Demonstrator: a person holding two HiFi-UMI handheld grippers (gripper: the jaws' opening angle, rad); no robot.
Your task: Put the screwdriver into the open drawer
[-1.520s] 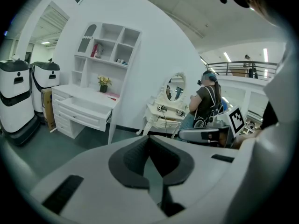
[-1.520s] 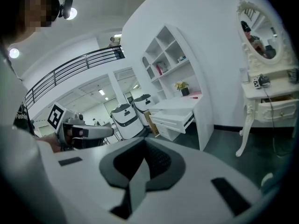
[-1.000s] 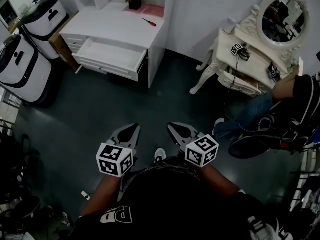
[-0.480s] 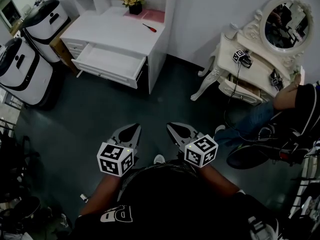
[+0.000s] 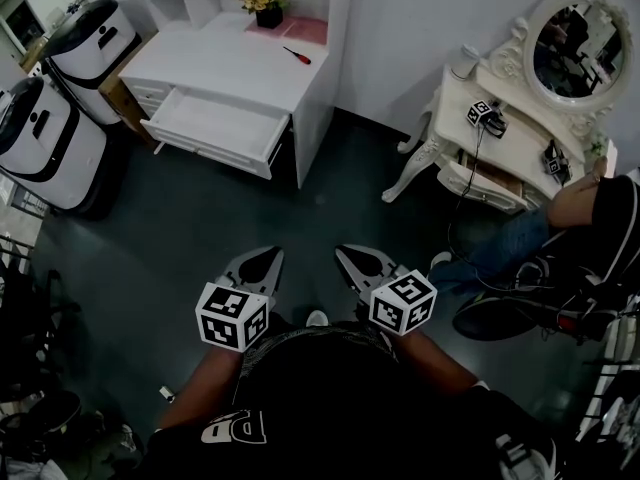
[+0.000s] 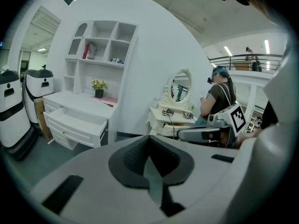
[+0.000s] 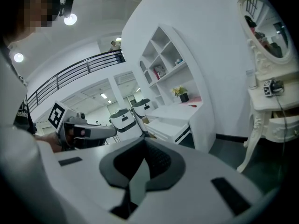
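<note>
The red-handled screwdriver (image 5: 296,55) lies on top of the white desk (image 5: 230,63), near its back right, beside a pink mat. It shows small in the left gripper view (image 6: 108,105) and the right gripper view (image 7: 192,106) too. The desk's open drawer (image 5: 215,128) sticks out at its front and looks empty. My left gripper (image 5: 262,260) and right gripper (image 5: 350,258) are held side by side over the dark floor, far short of the desk. Both are shut with nothing in them.
A white vanity table (image 5: 480,118) with an oval mirror stands at the right, and a seated person (image 5: 590,208) is beside it. Two white-and-black machines (image 5: 40,138) stand left of the desk. A flower pot (image 5: 262,3) sits at the desk's back.
The room has shifted a little in the head view as I move across the floor. Both grippers keep the same pose in front of me, still shut.
</note>
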